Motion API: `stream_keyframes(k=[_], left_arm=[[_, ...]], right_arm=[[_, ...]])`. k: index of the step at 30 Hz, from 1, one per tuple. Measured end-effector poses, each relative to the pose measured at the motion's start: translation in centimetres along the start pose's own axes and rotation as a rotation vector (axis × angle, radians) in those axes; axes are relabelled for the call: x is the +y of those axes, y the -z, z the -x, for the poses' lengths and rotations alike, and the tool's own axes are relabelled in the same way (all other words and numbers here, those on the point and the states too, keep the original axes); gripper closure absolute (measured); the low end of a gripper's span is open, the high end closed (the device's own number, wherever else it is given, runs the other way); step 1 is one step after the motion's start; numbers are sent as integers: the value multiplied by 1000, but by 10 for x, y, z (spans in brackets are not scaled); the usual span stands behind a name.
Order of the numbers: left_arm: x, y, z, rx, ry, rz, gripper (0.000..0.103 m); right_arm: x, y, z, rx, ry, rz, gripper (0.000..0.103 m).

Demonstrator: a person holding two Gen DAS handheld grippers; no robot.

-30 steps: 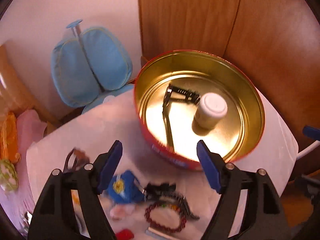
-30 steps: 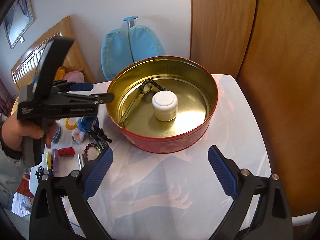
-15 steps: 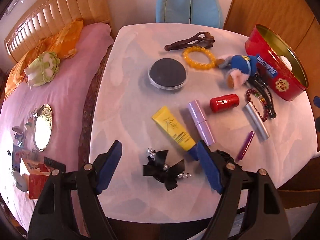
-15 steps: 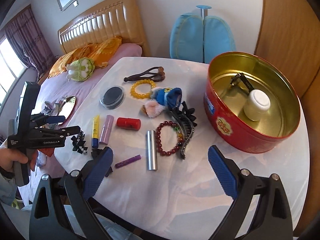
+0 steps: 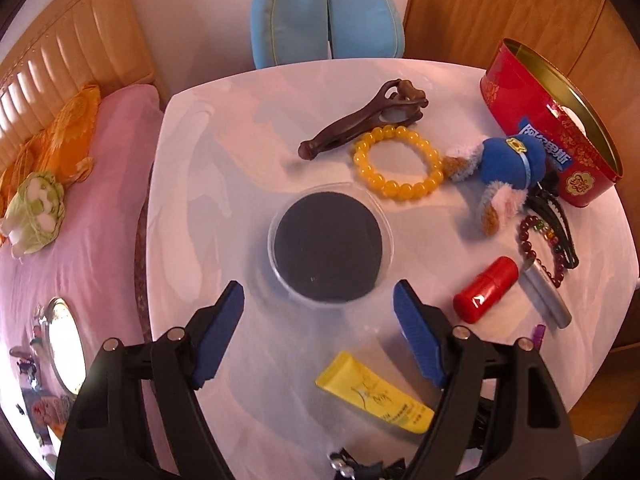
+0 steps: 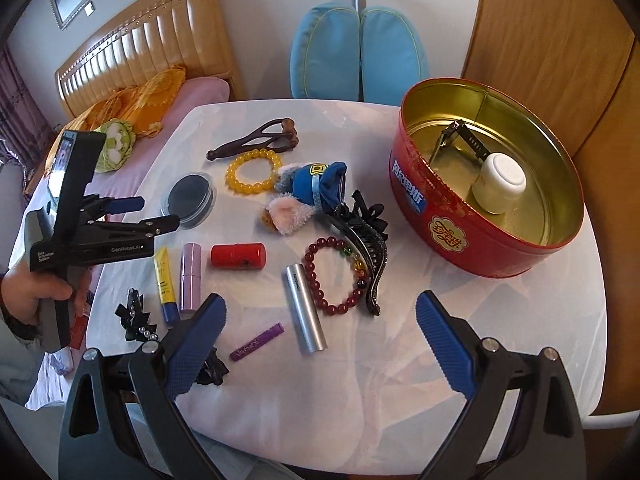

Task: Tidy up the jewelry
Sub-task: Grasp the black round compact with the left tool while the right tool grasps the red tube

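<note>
Yellow bracelet [image 5: 398, 163] lies on table [image 5: 224, 184] beyond left gripper's [image 5: 318, 304] open jaws.

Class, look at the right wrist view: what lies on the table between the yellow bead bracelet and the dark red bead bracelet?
Between the yellow bead bracelet and the dark red bead bracelet lies the blue plush toy, next to the yellow one. The right wrist view shows this best.

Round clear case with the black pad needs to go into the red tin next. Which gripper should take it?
Left, probably. The left gripper is open and empty, with the round clear case just ahead of its tips. The right gripper is also open, but nearer the red tin, across the table from the case.
</note>
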State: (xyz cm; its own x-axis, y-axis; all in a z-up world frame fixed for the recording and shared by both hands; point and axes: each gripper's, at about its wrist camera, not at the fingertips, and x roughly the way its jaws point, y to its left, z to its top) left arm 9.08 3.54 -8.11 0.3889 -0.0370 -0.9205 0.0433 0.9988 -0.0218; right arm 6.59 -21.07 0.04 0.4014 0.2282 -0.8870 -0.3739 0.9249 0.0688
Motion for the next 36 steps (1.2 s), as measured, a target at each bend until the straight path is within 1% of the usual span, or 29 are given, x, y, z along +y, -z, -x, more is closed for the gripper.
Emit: stream_keyframes(k=[3,7,10,11,14,18,20,23,26,31,32,33,34,36], left_arm=[[4,-12,-17,4,60,-38,27],[4,-23,-35,28,93,-87,27],[4,-24,-38,-8,82,-113,27],[6,-25,-38,-19,92,-108,29],[10,-24,-37,-25,113,-100,29],[20,-20,-20,-57,130,-89,29],[22,-17,-6,-83,132,-97,29],[23,-10,9,-98,124,-112,29],[29,0,20,-106,127,-101,29],[39,12,26,-106,115,-89,29],[39,15,28,-106,115,-88,29],[39,16,29,-108,113,-85,29],[40,16,29,-107,114,-83,29],[38,16,30,-109,112,-82,29]], right_arm=[[10,4,-9,35,34,-36,6],[24,9,-16,72,71,-56,6],[31,8,-19,79,84,-66,6],[34,7,-20,81,88,-65,6],[41,3,-25,93,92,-52,6],[53,-4,-40,107,74,-15,6],[60,-9,-52,113,47,-1,6],[70,-18,-73,115,13,11,6],[78,-27,-96,135,-6,20,6],[84,-31,-124,171,36,49,7],[84,-30,-127,180,45,54,27],[84,-30,-131,201,41,60,45],[84,-30,-130,193,37,58,49],[82,-30,-127,198,34,57,49]])
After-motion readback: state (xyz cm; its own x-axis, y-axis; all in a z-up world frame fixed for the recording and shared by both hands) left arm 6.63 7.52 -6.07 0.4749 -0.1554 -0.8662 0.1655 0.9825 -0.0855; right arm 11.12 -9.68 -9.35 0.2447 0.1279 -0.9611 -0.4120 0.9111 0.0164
